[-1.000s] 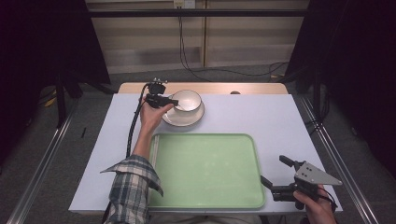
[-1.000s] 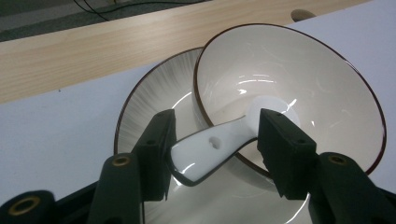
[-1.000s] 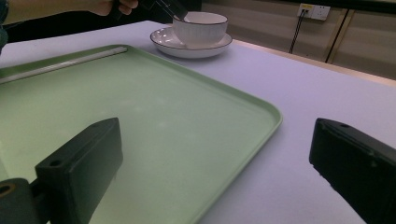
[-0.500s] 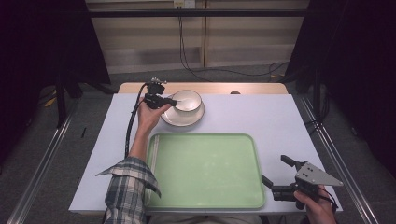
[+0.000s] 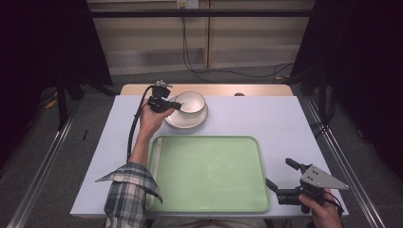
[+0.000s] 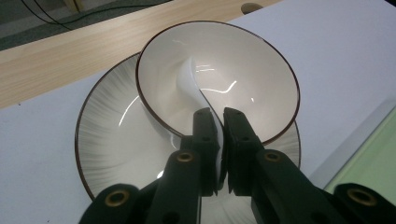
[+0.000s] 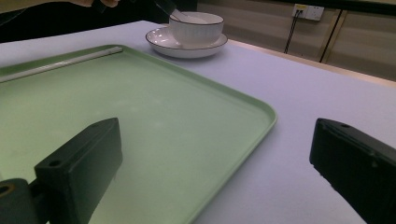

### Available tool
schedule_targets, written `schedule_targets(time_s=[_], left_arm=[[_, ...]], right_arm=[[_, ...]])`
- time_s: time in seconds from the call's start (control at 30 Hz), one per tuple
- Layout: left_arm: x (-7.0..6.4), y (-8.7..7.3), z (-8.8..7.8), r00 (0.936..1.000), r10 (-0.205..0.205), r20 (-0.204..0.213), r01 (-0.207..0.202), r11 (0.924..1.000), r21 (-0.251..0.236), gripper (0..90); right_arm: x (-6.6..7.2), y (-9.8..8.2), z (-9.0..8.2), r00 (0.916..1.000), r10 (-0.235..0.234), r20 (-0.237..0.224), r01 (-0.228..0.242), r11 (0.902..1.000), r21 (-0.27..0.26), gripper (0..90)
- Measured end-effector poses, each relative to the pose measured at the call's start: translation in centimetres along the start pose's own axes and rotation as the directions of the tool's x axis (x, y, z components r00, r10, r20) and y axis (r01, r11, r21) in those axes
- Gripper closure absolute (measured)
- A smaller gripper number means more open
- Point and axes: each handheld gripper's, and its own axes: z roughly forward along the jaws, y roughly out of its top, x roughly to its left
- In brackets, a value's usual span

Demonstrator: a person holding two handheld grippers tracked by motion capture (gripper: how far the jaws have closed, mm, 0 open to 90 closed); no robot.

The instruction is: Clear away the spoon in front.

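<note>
Left gripper [image 6: 220, 116] jaws pinch the spoon [image 6: 198, 88] handle.

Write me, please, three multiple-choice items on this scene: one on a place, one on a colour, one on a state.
1. Where does the bowl stand?
A. on the plate
B. in the tray
C. on the bare table

2. What colour is the tray?
A. blue
B. light green
C. red

3. How are the left gripper's jaws?
A. wide open above the tray
B. shut on the spoon in the bowl
C. shut on the plate's rim

Key: 1 A, the bowl sits in the middle of the plate, beyond the tray's far edge. 2 B, the high view and the right gripper view both show a pale green tray. 3 B, the left gripper view shows the white spoon handle pinched between the two black jaws, which have just been closing, while the right gripper stands open by the tray's near right corner.
</note>
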Motion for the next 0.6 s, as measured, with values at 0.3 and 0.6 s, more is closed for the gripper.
schedule_targets(time_s=[0.3,0.6], left_arm=[[-0.07,-0.34,-0.09,0.9994,-0.029,0.017,0.029,0.9994,-0.017,84.4],[-0.29,-0.3,-0.78,0.9986,-0.047,0.025,0.048,0.9974,-0.053,84.5]], right_arm=[[-0.01,-0.01,-0.05,1.0,0.004,0.002,-0.004,1.0,0.003,1.8],[0.02,-0.01,-0.07,0.9999,0.008,0.007,-0.008,1.0,0.004,1.8]])
